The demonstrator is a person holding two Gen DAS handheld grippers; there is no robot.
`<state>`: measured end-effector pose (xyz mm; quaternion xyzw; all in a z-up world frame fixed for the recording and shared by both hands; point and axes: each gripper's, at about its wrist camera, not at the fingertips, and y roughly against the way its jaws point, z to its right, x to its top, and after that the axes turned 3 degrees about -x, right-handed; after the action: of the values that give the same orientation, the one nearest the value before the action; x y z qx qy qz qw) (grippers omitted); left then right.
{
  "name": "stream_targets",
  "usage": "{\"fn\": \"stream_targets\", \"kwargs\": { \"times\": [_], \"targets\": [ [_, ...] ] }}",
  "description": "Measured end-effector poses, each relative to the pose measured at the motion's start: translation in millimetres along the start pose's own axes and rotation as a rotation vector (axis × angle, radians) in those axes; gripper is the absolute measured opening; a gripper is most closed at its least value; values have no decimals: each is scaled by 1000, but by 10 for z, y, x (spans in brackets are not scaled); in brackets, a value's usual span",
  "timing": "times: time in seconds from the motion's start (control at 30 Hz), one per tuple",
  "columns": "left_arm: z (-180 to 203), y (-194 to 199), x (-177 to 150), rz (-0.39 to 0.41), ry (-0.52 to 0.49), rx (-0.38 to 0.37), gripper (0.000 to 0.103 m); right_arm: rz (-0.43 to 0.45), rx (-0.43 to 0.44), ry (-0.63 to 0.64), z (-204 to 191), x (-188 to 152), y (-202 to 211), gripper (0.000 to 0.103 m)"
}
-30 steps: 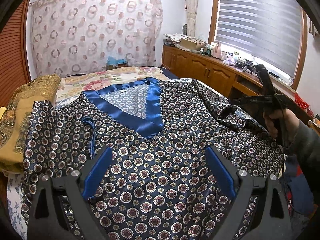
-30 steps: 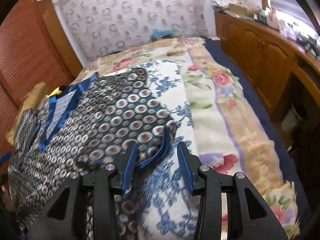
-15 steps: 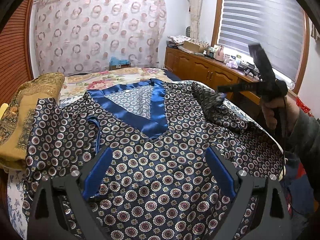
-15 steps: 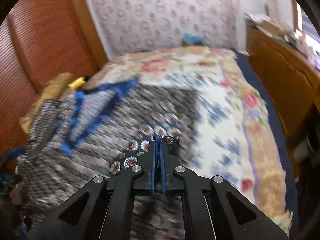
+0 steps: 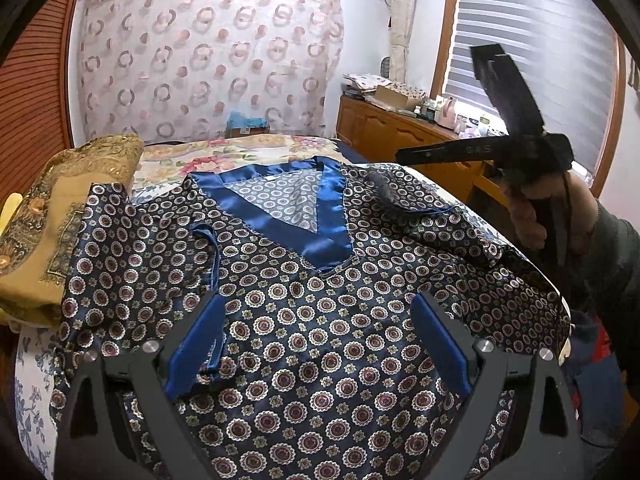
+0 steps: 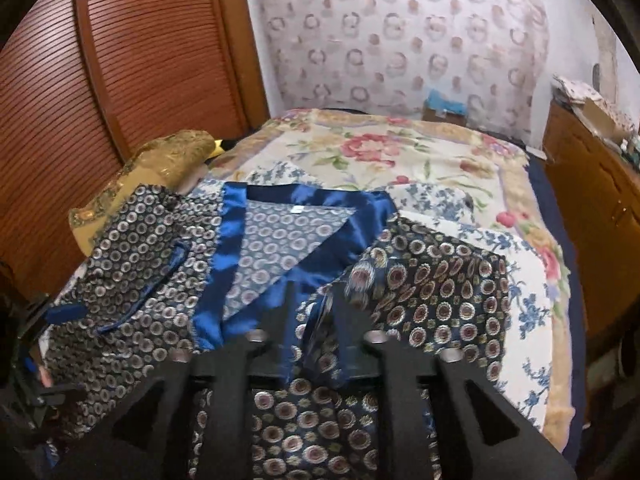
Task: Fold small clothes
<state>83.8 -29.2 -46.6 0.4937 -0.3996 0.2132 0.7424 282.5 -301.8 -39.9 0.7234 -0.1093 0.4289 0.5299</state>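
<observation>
Spread on the floral bed (image 6: 420, 152), our top (image 5: 320, 320) has only its right sleeve (image 6: 432, 292) folding in, gripped by our right claw (image 6: 326, 320); our left claw (image 5: 316, 344) hovers open, most folds remaining.

The right gripper (image 6: 318, 300) pinches a fold of the patterned shirt (image 6: 432, 296), lifting its sleeve over the blue collar (image 6: 224, 272). The shirt lies on the floral bed (image 6: 380, 156), with a gold cloth (image 6: 160, 164) beside its far left shoulder.
</observation>
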Motion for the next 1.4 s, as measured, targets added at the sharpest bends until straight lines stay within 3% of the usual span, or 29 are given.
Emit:
{"fn": "stream_targets", "kwargs": {
  "times": [0.2, 0.4, 0.57, 0.73, 0.87, 1.2, 1.4],
  "targets": [
    [-10, -10, 6, 3, 4, -6, 95, 1, -77, -5, 84, -203, 145, 33],
    [6, -28, 3, 4, 2, -11, 95, -64, -114, -49, 327, -584, 151, 35],
    [-4, -23, 7, 3, 2, -7, 95, -83, -65, -130, 438, -762, 118, 35],
    [-26, -6, 7, 5, 5, -3, 95, -92, -23, -125, 343, -794, 102, 35],
    [-83, 20, 3, 10, 15, 6, 95, -92, 18, -88, 183, -790, 119, 22],
    [-266, 125, 19, 30, 25, 53, 95, -133, 103, -38, -155, -972, 189, 23],
    [-545, 296, 150, 66, 31, 125, 95, -162, 106, -41, -214, -1079, 214, 31]
  ]
}}
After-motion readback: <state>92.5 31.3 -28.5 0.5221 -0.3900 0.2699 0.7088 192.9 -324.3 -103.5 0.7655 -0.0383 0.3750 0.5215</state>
